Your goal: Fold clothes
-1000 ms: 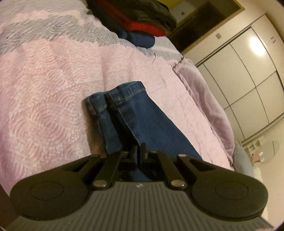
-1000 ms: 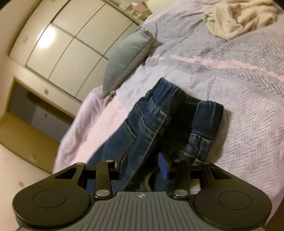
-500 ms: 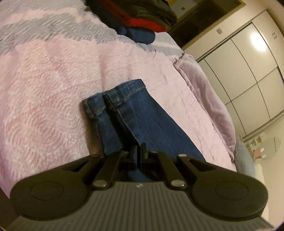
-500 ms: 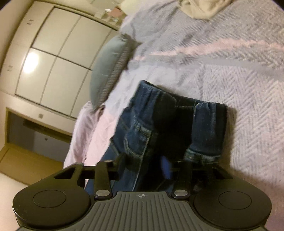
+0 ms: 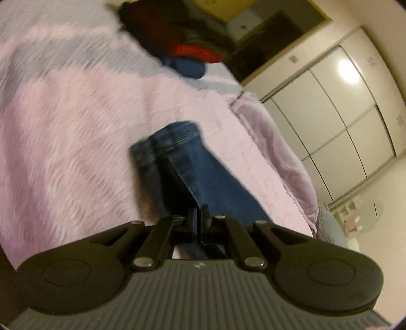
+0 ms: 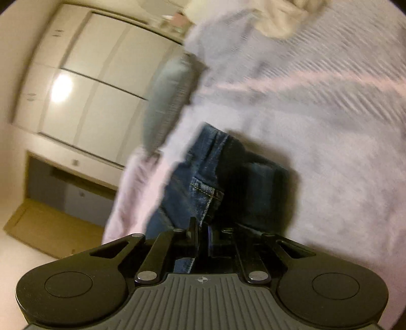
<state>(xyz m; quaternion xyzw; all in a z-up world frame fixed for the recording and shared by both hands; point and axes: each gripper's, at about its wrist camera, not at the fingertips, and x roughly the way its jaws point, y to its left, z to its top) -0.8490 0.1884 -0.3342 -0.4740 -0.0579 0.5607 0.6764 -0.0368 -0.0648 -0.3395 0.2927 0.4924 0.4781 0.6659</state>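
A pair of blue jeans [image 5: 203, 175] lies along the pink and grey bedspread [image 5: 71, 132], its leg hems pointing away in the left wrist view. My left gripper [image 5: 198, 215] is shut on the denim of the legs near me. In the right wrist view the waist end of the jeans [image 6: 203, 185] shows a back pocket and a dark fold. My right gripper [image 6: 203, 228] is shut on the denim just below that pocket. Both views are blurred.
A pile of dark, red and blue clothes [image 5: 187, 48] sits at the far end of the bed. A cream garment [image 6: 286, 17] lies crumpled beyond the waist end, and a grey pillow [image 6: 167, 101] stands at the bed's edge. White wardrobe doors [image 5: 337, 116] face the bed.
My right gripper's jaws have come together on the jeans near the pocket, and that hand has sunk closer to the cloth. The left gripper has stayed shut on the legs and shifted a little.
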